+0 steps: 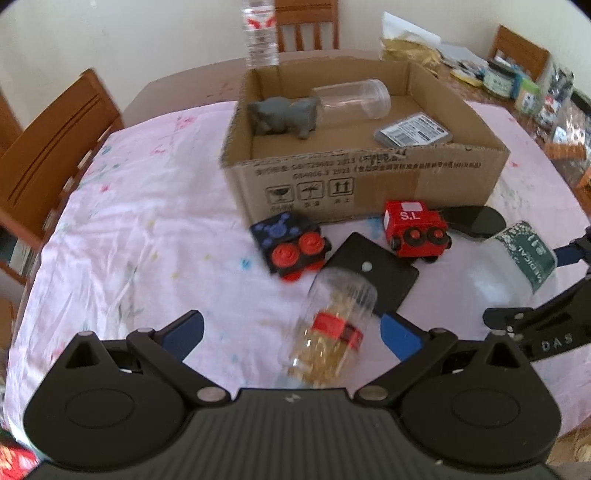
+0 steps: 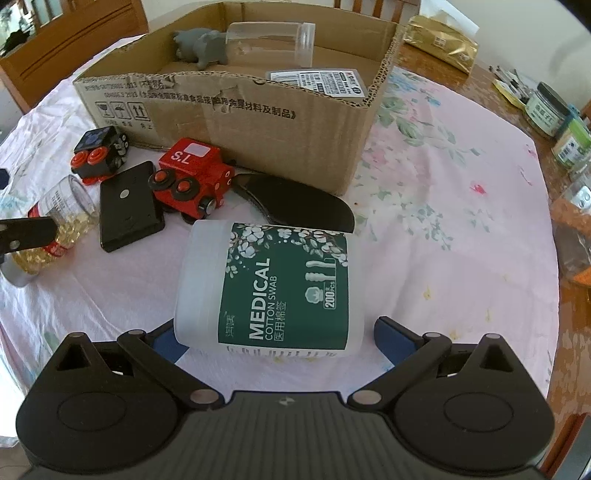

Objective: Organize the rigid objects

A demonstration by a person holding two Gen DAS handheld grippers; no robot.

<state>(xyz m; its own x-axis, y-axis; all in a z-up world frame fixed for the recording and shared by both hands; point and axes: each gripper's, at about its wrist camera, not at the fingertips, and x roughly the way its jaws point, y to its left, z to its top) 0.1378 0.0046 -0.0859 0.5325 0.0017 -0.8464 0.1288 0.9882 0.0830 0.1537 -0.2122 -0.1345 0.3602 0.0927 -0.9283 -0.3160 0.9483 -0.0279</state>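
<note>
A cardboard box (image 1: 369, 184) (image 2: 258, 122) stands on the pink cloth; inside lie a grey elephant toy (image 1: 284, 116), a clear jar (image 1: 351, 98) and a flat grey pack (image 1: 413, 131). In front lie a black toy train (image 1: 291, 247), a red toy train (image 1: 415, 230) (image 2: 192, 177), a black plate (image 1: 373, 273) (image 2: 129, 206) and a black shoehorn-like piece (image 2: 299, 203). My left gripper (image 1: 291, 332) is open around a clear bottle of yellow capsules (image 1: 332, 332) (image 2: 55, 229). My right gripper (image 2: 273, 332) is open around a cotton swab tub (image 2: 269, 288) (image 1: 517, 254) lying on its side.
Wooden chairs (image 1: 55, 155) stand at the table's left and far side. A water bottle (image 1: 258, 33) stands behind the box. Jars and packets (image 2: 554, 122) crowd the table's right edge, with a gold bag (image 2: 439, 40) at the back.
</note>
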